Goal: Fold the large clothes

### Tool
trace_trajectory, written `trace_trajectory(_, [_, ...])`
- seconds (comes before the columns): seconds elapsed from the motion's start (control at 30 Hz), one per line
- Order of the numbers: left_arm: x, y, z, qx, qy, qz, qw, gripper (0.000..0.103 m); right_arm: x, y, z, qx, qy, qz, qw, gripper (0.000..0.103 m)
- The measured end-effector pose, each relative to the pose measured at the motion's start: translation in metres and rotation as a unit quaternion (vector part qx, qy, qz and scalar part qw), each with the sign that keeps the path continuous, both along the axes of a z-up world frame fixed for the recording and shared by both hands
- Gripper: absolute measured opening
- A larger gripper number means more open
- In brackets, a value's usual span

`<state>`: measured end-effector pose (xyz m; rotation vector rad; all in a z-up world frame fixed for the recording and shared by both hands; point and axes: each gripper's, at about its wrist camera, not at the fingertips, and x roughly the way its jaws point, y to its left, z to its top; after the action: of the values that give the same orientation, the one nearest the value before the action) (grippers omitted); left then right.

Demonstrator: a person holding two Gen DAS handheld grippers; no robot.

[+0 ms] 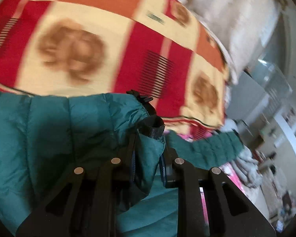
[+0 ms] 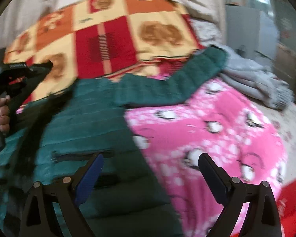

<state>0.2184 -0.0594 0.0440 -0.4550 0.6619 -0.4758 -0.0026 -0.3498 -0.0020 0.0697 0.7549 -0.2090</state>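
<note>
A teal quilted puffer jacket (image 2: pixel 92 122) lies spread on a bed, one sleeve (image 2: pixel 187 79) stretched to the upper right. My left gripper (image 1: pixel 148 158) is shut on the jacket's other sleeve near its black cuff (image 1: pixel 153 127) and holds it lifted over the jacket body (image 1: pixel 39 134). My right gripper (image 2: pixel 150 169) is open and empty, hovering over the jacket's right edge near a zipped pocket (image 2: pixel 82 155). The left gripper body (image 2: pixel 19 79) and the hand holding it show at the left of the right wrist view.
A pink penguin-print blanket (image 2: pixel 217 130) lies under the jacket. A red, orange and cream patterned blanket (image 2: pixel 112 39) lies behind. A grey garment (image 2: pixel 254 83) is heaped at the right. A beige cover (image 1: pixel 227 19) lies at the back.
</note>
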Motion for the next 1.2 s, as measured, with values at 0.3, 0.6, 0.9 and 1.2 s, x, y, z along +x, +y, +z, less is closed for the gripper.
trace_trajectory(0.3, [0.025,-0.093,-0.046,-0.026,0.044,-0.079,0.9956,0.018,0.006,-0.009,-0.007,0.005,0.018,-0.002,1.000,0.096])
trace_trajectory(0.6, [0.018,-0.121,-0.085,-0.014,0.085,-0.108,0.9904,0.018,0.011,-0.009,-0.012,0.020,0.025,0.005,0.999,0.096])
trace_trajectory(0.9, [-0.007,-0.108,-0.069,-0.011,0.116,-0.107,0.9874,0.065,0.014,-0.011,-0.016,0.023,0.036,0.004,0.999,0.096])
trace_trajectory(1.2, [-0.046,0.020,-0.016,0.010,0.072,-0.004,0.9973,0.065,0.014,-0.018,-0.003,0.062,0.056,0.004,0.996,0.094])
